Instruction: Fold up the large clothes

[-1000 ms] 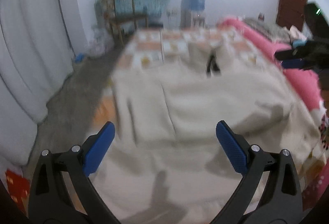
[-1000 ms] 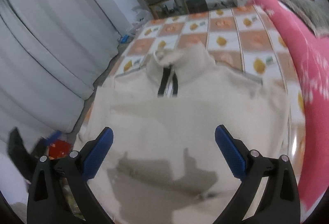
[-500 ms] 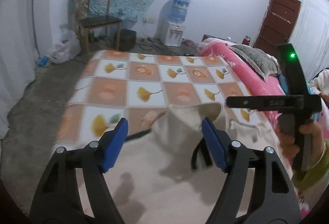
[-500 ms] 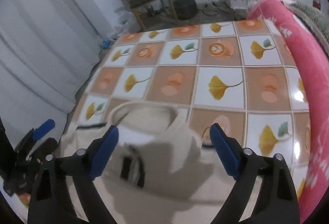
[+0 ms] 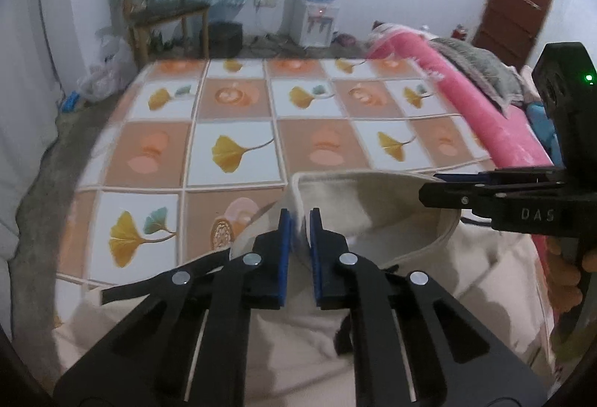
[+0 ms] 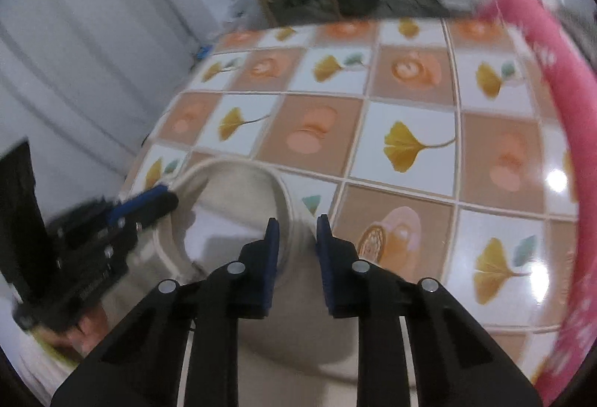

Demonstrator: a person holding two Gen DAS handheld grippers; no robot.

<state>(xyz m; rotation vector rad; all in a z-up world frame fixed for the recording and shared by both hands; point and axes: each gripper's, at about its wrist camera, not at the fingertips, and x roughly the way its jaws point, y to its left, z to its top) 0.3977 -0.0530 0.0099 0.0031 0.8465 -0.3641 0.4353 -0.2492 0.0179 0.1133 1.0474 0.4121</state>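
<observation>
A cream garment (image 5: pixel 391 220) lies on the bed with its stand-up collar (image 6: pixel 242 194) facing away from me. My left gripper (image 5: pixel 297 220) pinches the collar's left end, its blue pads (image 5: pixel 284 243) closing tight on the fabric. My right gripper (image 6: pixel 297 231) has the collar's right side between its jaws, which are closing and press on the band. In the left wrist view the right gripper (image 5: pixel 440 181) reaches in from the right to the collar rim. In the right wrist view the left gripper (image 6: pixel 164 200) shows at the left. The garment's body lies hidden under both grippers.
The bed sheet (image 5: pixel 231 153) has orange and white squares with leaf prints. A pink blanket (image 5: pixel 466 101) runs along the bed's right side. Beyond the bed stand a wooden chair (image 5: pixel 164 4), a water dispenser (image 5: pixel 317 8) and a brown door (image 5: pixel 515 4). A white curtain (image 6: pixel 74 52) hangs at left.
Both grippers travelled forward over the garment from its lower part to the collar. Both went from wide open to closed on the collar's two ends.
</observation>
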